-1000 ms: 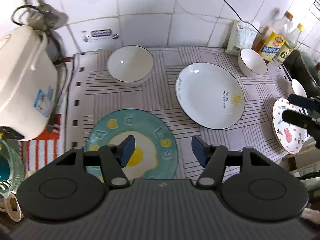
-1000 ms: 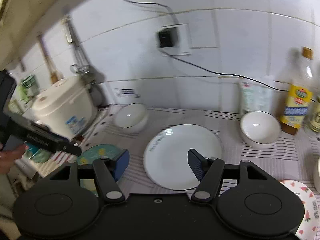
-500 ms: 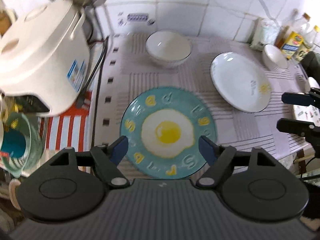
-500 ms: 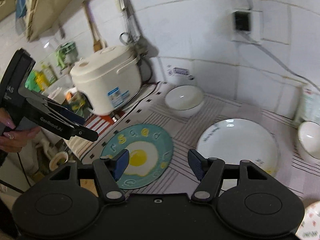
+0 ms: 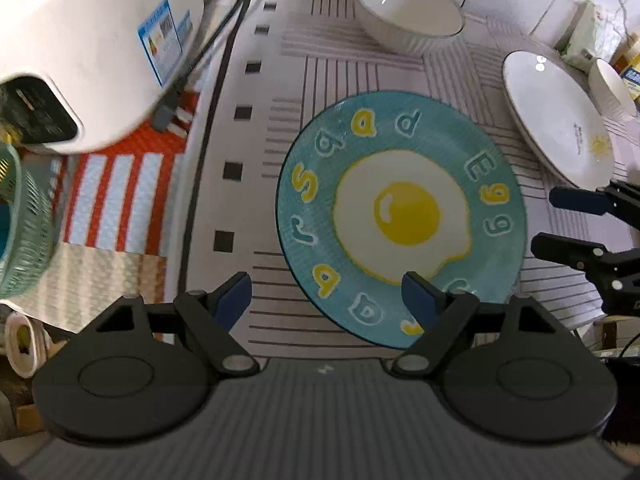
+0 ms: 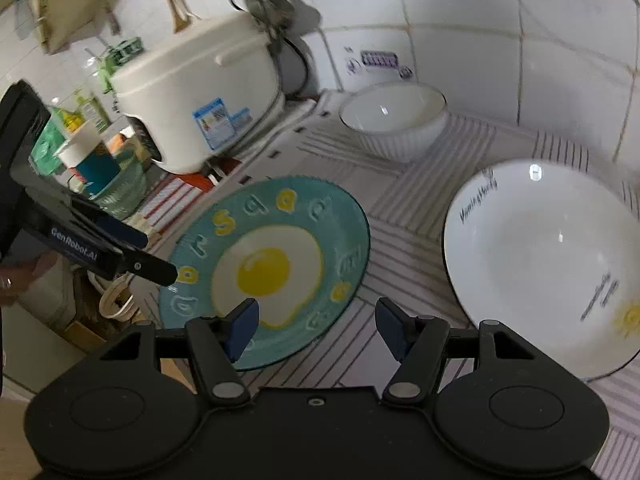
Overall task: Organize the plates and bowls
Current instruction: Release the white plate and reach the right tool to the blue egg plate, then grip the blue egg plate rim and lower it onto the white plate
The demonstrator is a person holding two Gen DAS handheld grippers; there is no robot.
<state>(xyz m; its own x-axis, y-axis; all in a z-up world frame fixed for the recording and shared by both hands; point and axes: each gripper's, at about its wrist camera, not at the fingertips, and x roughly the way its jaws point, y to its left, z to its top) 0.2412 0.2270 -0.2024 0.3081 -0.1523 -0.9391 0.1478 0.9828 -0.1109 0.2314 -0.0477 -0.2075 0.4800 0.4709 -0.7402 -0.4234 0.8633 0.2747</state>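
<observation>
We take the white rice cooker (image 5: 92, 40) as landmark, biggest thing on the counter. Everything sits on the striped mat (image 5: 344, 80) beside it.

White plate (image 6: 548, 268) with the sun print: farthest from the cooker of the three, past the teal plate, flat on the mat. Glazed ceramic, so we judge it stiff, heavy-ish, slippery and breakable. Only the raised rim offers a hold.

Teal egg plate (image 5: 400, 220): just beside the cooker, flat on the mat, nearest both grippers. Same judgement: rigid, glossy, chips if dropped. We would pinch the rim at the near edge, one finger over and one under, since the face gives nothing to grab.

White ribbed bowl (image 5: 408, 16): beyond the teal plate, at the cooker's back-wall side, upright, empty. Probably lighter, the ribbed wall less slick; take it by the rim wall.

A second small bowl (image 5: 612, 88) shows behind the white plate, well away from the cooker, partly cut off.

Left gripper (image 5: 326, 300): jaws wide and opening, nothing between them, the right-hand pad over the teal plate's near rim, no contact visible.

Right gripper (image 6: 316, 328): jaws apart at a middling gap, empty, hanging over the teal plate's edge on the side away from the cooker.
</observation>
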